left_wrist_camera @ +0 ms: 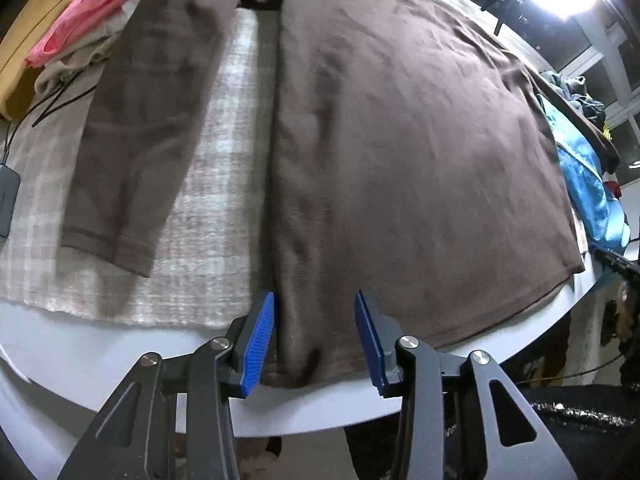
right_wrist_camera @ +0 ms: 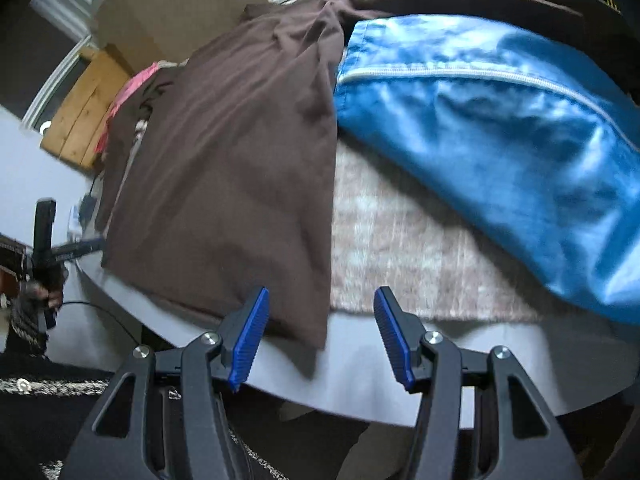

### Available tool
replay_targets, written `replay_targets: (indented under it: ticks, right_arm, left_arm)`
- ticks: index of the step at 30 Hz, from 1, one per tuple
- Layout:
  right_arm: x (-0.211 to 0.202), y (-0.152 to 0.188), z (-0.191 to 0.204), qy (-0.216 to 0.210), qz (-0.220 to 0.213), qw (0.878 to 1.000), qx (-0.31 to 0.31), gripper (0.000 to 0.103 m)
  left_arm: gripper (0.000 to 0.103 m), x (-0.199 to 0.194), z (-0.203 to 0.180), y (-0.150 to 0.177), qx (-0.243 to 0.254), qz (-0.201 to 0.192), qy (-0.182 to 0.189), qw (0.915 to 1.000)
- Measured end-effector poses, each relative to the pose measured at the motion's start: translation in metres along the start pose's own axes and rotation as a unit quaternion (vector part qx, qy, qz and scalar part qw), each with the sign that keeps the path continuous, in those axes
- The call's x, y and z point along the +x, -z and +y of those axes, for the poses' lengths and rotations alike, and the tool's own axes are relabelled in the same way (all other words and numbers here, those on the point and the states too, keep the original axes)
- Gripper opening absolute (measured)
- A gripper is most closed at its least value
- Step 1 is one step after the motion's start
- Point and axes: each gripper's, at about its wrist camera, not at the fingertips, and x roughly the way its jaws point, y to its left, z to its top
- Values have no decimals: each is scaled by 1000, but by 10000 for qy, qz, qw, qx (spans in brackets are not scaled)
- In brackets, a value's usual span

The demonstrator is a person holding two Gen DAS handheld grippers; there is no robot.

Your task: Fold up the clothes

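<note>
I am holding my left claw (left_wrist_camera: 314, 336) over the near left corner of the brown shirt (left_wrist_camera: 400, 152). Its jaws are standing apart with the hem bunched between them, and the blue pads (left_wrist_camera: 260, 340) are not pressing on it. The shirt is lying flat on the checked cloth (left_wrist_camera: 208, 200) covering the white table (left_wrist_camera: 100, 352), with its long axis running from the near hem away to the far collar. I am hovering my right claw (right_wrist_camera: 320, 332), open and empty, with the near right corner just inside its left pad. Each claw is nearest its own corner, so I judge the fold will run from near to far. A blue garment (right_wrist_camera: 500, 140) is lying to the right.
</note>
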Motion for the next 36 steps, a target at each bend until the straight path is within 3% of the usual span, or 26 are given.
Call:
replay_targets:
  ticks: [1, 2, 11, 13, 14, 18, 21, 24, 27, 29, 32, 33, 34, 36]
  right_arm:
    - [2, 3, 0, -11, 12, 10000, -65, 54]
    - [3, 8, 2, -33, 31, 9998, -179, 54]
    - [16, 34, 23, 303, -149, 9901, -1361, 53]
    - [20, 32, 26, 276, -185, 9884, -1480, 29]
    - [21, 30, 28, 282, -194, 9874, -1543, 11]
    - [-5, 17, 39, 495, -342, 9802, -1887, 10]
    - [-36, 12, 53, 662, -658, 9712, -2194, 10]
    - [-11, 21, 70, 845, -225, 9577, -2741, 10]
    - [13, 31, 58, 1193, 446, 9400, -3166, 11]
    - [10, 22, 47, 987, 692, 9433, -3092, 15]
    - [-22, -16, 22, 159, 532, 9666, -2504, 37]
    - [-33, -35, 13, 33, 288, 9723, -2321, 42]
    - [-42, -56, 3, 103, 2, 9755, -2197, 42]
    - [-53, -105, -20, 674, -477, 9757, -2028, 44]
  left_arm:
    - [10, 0, 0, 0, 2, -14, -32, 10000]
    - [4, 1, -1, 1, 5, -28, -63, 10000]
    - [4, -29, 13, 2, -353, -319, 66, 9988]
    - [4, -30, 8, 2, -269, -315, -16, 9991]
    - [4, -30, 1, 2, -231, -311, -58, 9992]
    - [3, -47, -6, 2, -51, -558, -120, 9984]
    - [2, -30, 2, 5, -201, -301, -262, 9990]
    - [2, -7, 14, 6, -278, -84, -415, 9987]
    - [2, 1, 12, 2, -181, 3, -497, 9986]
    - [6, 4, 9, 0, -88, 61, -548, 9984]
    - [15, -4, 10, 0, -149, 117, -712, 9973]
    - [15, -9, 9, 0, -174, 94, -803, 9966]
    - [13, -15, 6, 0, -173, 49, -891, 9959]
    - [13, -28, -7, -3, -152, -25, -963, 9952]
